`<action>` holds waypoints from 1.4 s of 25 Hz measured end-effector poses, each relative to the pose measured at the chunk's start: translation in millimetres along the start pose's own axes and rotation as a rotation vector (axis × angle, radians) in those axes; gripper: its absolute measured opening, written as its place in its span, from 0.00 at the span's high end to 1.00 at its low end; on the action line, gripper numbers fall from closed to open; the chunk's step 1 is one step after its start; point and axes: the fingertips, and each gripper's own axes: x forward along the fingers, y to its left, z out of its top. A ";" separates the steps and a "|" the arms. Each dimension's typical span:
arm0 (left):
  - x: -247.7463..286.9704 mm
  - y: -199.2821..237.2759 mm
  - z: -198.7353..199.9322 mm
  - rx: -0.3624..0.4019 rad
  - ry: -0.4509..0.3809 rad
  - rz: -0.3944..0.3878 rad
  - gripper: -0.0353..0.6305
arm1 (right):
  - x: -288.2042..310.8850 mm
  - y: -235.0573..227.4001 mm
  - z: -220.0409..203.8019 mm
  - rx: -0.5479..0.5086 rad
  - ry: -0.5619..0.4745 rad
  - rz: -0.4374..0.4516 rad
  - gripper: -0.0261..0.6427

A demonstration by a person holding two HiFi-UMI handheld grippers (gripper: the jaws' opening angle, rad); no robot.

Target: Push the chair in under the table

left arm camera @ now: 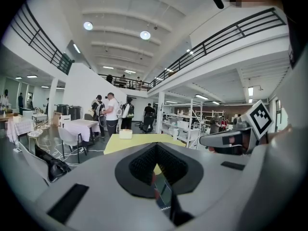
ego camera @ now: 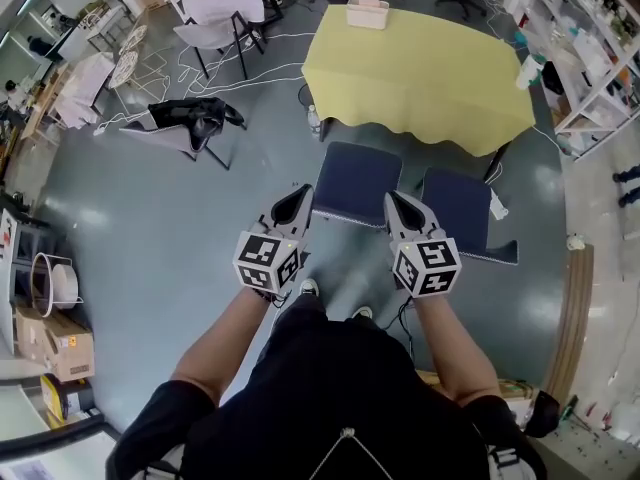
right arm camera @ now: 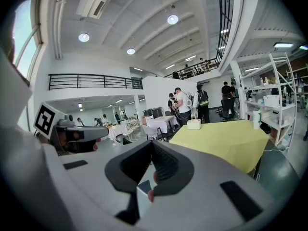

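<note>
My left claw (ego camera: 300,196) is shut tight and there is nothing in it. My right claw (ego camera: 397,204) is shut tight too, and it holds nothing. Both claws point forward and a little down, side by side, with a gap between them.

The dark blue chair (ego camera: 355,180) stands on the grey floor (ego camera: 150,238) right in front of me. Its seat is out in the open, just in front of the bench (ego camera: 420,68), which has a yellow cloth on it. My left claw is by the chair's near left corner and my right claw is by its near right corner. I cannot tell if they touch it.

A second blue chair (ego camera: 462,213) stands just to the right of the first. A small white box (ego camera: 367,13) sits on the far side of the bench
</note>
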 end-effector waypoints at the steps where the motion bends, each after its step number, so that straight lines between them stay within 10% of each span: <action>1: 1.9 3.0 -1.5 -0.004 0.003 -0.001 0.93 | 4.0 0.0 -2.5 0.007 0.005 -0.001 0.94; 19: 60.7 145.6 15.3 -0.022 -0.007 -0.194 0.93 | 131.5 31.0 25.4 0.062 -0.034 -0.181 0.94; 35: 98.9 113.9 -2.4 -0.014 0.054 -0.233 0.93 | 128.7 -7.1 14.1 0.026 0.038 -0.168 0.94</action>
